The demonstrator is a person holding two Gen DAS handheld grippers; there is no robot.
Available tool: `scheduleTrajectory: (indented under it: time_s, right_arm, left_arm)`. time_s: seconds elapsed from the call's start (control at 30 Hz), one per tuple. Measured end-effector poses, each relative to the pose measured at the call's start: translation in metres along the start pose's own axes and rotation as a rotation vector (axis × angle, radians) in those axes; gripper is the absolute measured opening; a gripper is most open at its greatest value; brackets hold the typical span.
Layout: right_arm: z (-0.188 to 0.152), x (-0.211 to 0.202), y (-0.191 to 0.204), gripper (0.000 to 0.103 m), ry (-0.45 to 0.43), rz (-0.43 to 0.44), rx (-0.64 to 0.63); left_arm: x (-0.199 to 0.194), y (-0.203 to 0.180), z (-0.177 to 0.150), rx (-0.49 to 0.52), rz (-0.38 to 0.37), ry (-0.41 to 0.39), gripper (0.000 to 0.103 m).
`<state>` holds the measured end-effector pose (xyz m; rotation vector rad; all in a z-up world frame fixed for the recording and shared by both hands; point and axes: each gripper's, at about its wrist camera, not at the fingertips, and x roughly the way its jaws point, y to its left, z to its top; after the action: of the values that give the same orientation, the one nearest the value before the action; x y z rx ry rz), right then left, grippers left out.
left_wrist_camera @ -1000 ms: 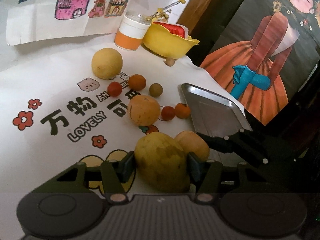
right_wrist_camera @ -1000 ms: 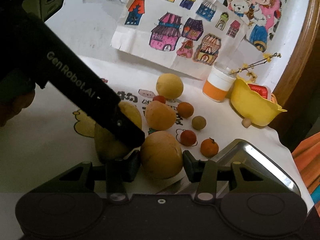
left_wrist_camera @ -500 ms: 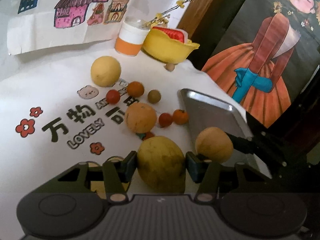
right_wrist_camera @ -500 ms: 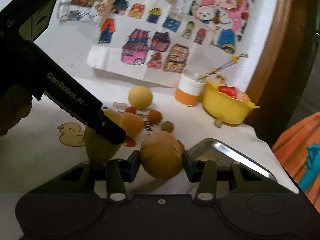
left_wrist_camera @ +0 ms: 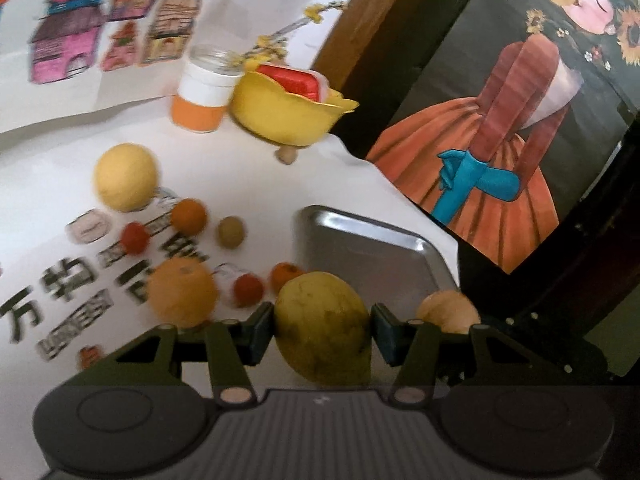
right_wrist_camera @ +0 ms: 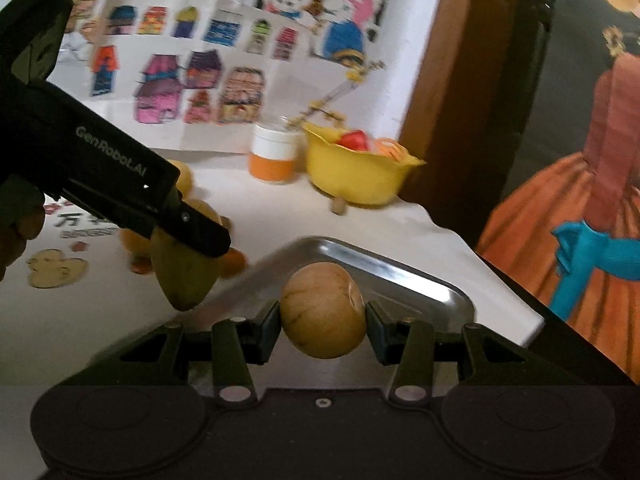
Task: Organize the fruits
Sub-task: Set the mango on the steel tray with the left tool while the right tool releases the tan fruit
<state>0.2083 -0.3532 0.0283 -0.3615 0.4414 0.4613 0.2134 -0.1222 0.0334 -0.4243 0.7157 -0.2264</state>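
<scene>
My left gripper [left_wrist_camera: 323, 326] is shut on a yellow-green mango [left_wrist_camera: 325, 330] and holds it above the near left edge of the metal tray [left_wrist_camera: 372, 248]. My right gripper [right_wrist_camera: 322, 322] is shut on a round tan fruit [right_wrist_camera: 323, 316] and holds it over the tray [right_wrist_camera: 436, 284]. That fruit shows in the left wrist view [left_wrist_camera: 448, 314] at the tray's near right. The mango [right_wrist_camera: 184, 276] and the left gripper's body [right_wrist_camera: 100, 172] show at the left of the right wrist view. Loose fruits lie on the white cloth: a yellow ball [left_wrist_camera: 126, 176], a large orange [left_wrist_camera: 182, 298], small oranges and tomatoes.
A yellow bowl [left_wrist_camera: 288, 114] with red contents and an orange-and-white jar [left_wrist_camera: 204, 100] stand at the back. A small nut [left_wrist_camera: 286, 155] lies by the bowl. The table edge drops off right of the tray, beside a poster of an orange dress [left_wrist_camera: 492, 152].
Both grippers lifted their fruits off the cloth and moved right toward the tray. The tan fruit now hangs over the tray; the mango has reached its left edge.
</scene>
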Motion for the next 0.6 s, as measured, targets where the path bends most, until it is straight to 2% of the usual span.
scheduleTrajectory:
  time_s: [0.27, 0.6]
  right_arm:
    - [-0.002, 0.022, -0.034, 0.048, 0.032, -0.047, 0.046]
    - [0.001, 0.054, -0.043, 0.048, 0.094, -0.035, 0.043]
  left_arm:
    - [0.049, -0.026, 0.015, 0.040, -0.019, 0.044, 0.056]
    - [0.085, -0.027, 0.030, 0.040, 0.004, 0.053, 0.056]
